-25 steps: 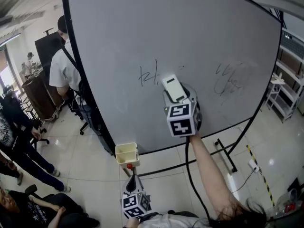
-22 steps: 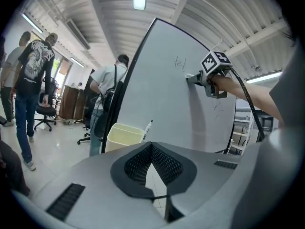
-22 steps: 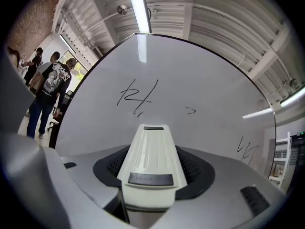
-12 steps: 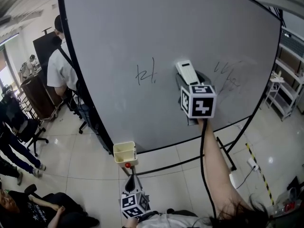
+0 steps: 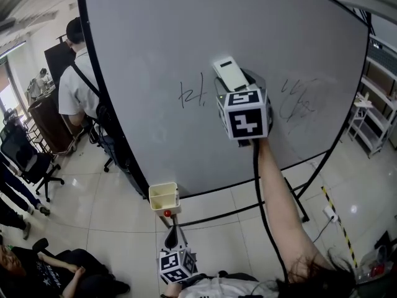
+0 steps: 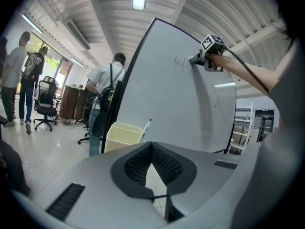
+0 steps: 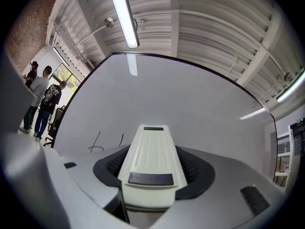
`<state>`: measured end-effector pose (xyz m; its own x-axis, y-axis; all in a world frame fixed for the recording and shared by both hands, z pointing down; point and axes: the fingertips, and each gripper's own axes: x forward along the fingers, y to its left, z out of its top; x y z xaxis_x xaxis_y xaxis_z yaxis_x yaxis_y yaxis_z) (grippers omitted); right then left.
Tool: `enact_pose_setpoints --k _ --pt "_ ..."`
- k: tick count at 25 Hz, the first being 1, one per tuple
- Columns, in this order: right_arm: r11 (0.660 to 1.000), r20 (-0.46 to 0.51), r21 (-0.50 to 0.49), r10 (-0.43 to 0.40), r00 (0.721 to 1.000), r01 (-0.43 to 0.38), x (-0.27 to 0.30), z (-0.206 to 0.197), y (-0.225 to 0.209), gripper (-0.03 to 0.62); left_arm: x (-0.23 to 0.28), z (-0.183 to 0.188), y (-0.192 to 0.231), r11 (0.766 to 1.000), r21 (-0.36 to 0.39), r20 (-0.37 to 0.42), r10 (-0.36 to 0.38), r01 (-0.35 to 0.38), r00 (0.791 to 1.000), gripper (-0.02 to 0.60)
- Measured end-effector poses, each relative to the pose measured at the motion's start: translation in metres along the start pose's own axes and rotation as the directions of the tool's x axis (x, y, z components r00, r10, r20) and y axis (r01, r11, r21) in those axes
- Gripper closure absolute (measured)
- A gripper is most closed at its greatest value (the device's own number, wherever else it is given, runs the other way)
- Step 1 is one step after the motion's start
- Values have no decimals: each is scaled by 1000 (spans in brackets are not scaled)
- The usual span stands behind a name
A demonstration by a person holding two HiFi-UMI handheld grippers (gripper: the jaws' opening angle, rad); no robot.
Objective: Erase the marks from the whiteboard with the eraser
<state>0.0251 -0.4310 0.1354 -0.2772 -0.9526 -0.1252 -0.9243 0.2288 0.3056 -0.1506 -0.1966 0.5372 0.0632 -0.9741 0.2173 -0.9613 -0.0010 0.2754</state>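
The whiteboard [image 5: 186, 36] stands upright in front of me. Black marks [image 5: 189, 95] sit left of its centre, and fainter smeared scribbles [image 5: 298, 101] lie to the right. My right gripper [image 5: 240, 87] is shut on a white eraser [image 5: 230, 73] held at the board between the two groups of marks. In the right gripper view the eraser [image 7: 151, 161] fills the jaws, with the left marks [image 7: 102, 144] beside it. My left gripper [image 5: 174, 241] hangs low, away from the board, shut and holding nothing [image 6: 153, 168].
A cream cup [image 5: 164, 198] holding a marker pen [image 6: 145, 129] hangs at the board's lower edge. A person in a white shirt [image 5: 77, 85] stands behind the board's left side, near office chairs [image 5: 28, 160]. Stand legs [image 5: 298, 200] cross the floor; shelving [image 5: 372, 117] is at the right.
The right gripper with the eraser swept right and up along the board, then back left and higher. The left gripper has stayed low.
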Motion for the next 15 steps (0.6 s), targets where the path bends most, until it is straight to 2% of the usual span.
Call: enact_pose_setpoints --k 2,3,7,9,11,14,15 --pt "999 8 -26 31 1000 -30 -1 9 20 324 0 1 -1 1000 -3 6 0 0 1000 586" --pt "998 -3 -41 55 999 -55 -3 -3 37 324 1 2 -1 1000 -3 7 3 -2 1000 586" --pt "985 -111 -118 111 988 -124 -16 -108 112 324 -1 6 1 1000 -6 18 8 -8 1000 586" --pt "982 -122 -137 111 986 -127 -17 -124 122 324 -4 8 4 1000 -8 22 15 -15 1000 586" --pt "989 -68 -115 89 994 -96 -8 -86 105 324 -4 8 8 1000 -10 23 23 -23 999 586" --pt "998 59 -57 32 998 -28 3 17 54 324 -2 4 10 1000 -15 16 25 -25 1000 586" --pt "999 82 -31 29 996 -26 5 41 43 324 -2 4 10 1000 -19 20 22 -22 1000 586"
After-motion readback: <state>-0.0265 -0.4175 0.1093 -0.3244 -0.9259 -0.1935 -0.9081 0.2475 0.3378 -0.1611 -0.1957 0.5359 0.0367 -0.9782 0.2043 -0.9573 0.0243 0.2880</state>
